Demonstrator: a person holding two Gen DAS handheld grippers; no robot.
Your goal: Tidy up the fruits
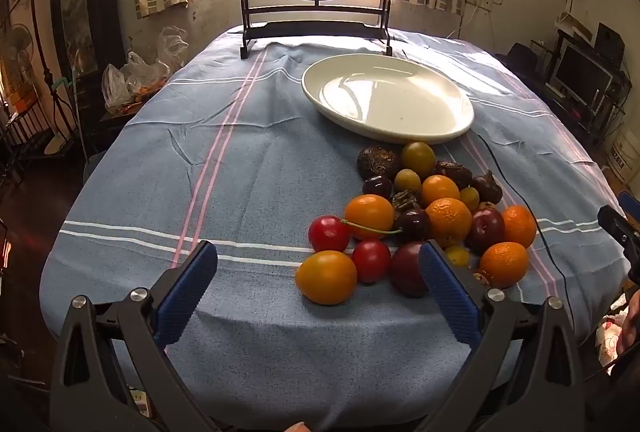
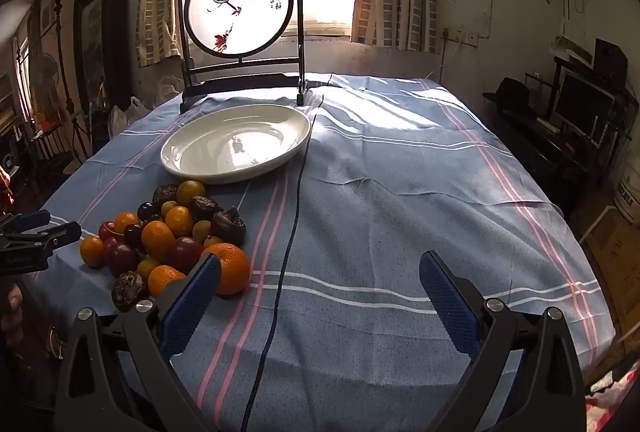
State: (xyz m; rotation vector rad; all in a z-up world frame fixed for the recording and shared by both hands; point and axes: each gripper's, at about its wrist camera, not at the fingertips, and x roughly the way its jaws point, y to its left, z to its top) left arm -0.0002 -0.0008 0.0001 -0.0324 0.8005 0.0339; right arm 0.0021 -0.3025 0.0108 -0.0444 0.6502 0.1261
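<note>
Lying heaped beside white plate (image 1: 460,120): mixed fruits (image 1: 424,220); both hand-held grippers (image 1: 318,258) (image 2: 320,268) spread, holding nothing.

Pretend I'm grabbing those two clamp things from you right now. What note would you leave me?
Left gripper: open, empty, low over the tablecloth beside the fruit pile.
Right gripper: open, empty, to the right of the pile.
White plate sits just behind the pile, nothing on it.
Done: nothing moved yet.
Left: every fruit, presumably onto the plate. A black cable runs past the pile; avoid snagging it.
</note>
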